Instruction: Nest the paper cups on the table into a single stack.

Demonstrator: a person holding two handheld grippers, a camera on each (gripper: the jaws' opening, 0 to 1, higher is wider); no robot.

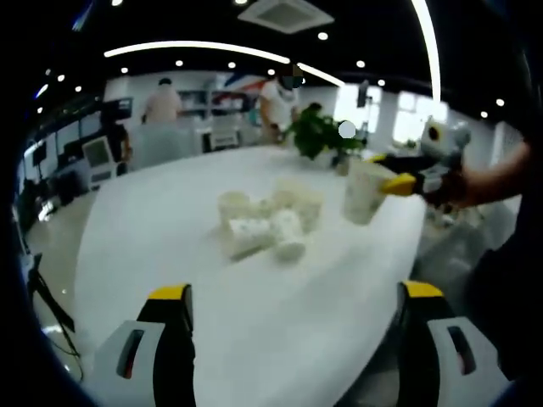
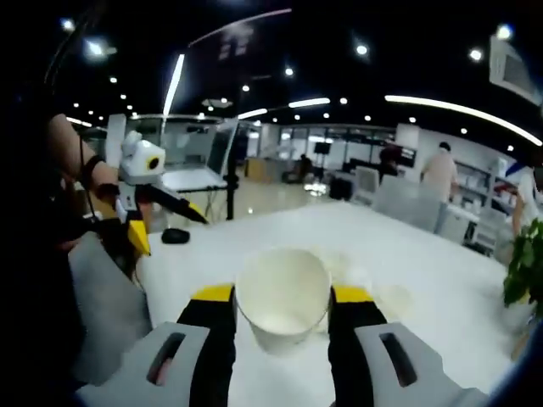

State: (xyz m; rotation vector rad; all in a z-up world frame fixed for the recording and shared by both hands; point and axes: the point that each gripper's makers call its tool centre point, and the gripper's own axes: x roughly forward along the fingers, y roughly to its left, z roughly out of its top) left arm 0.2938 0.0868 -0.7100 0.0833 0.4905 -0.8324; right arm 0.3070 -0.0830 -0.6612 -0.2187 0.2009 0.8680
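Several white paper cups (image 1: 263,222) cluster mid-table, some upright, some lying on their sides. My left gripper (image 1: 294,297) hovers over the near part of the white table (image 1: 170,229), jaws wide open with nothing between them. From the right, my right gripper (image 1: 383,173) holds one paper cup (image 1: 363,193) above the table's right side, apart from the cluster. In the right gripper view, that gripper (image 2: 282,297) is shut on the same cup (image 2: 282,307), whose open mouth faces the camera. The left gripper (image 2: 170,222) shows at the left, held in a person's hand.
A potted green plant (image 1: 318,134) stands at the table's far edge, also seen as a plant (image 2: 526,263) at the right. A small black object (image 2: 176,236) lies near the table edge. People, chairs and desks fill the room beyond.
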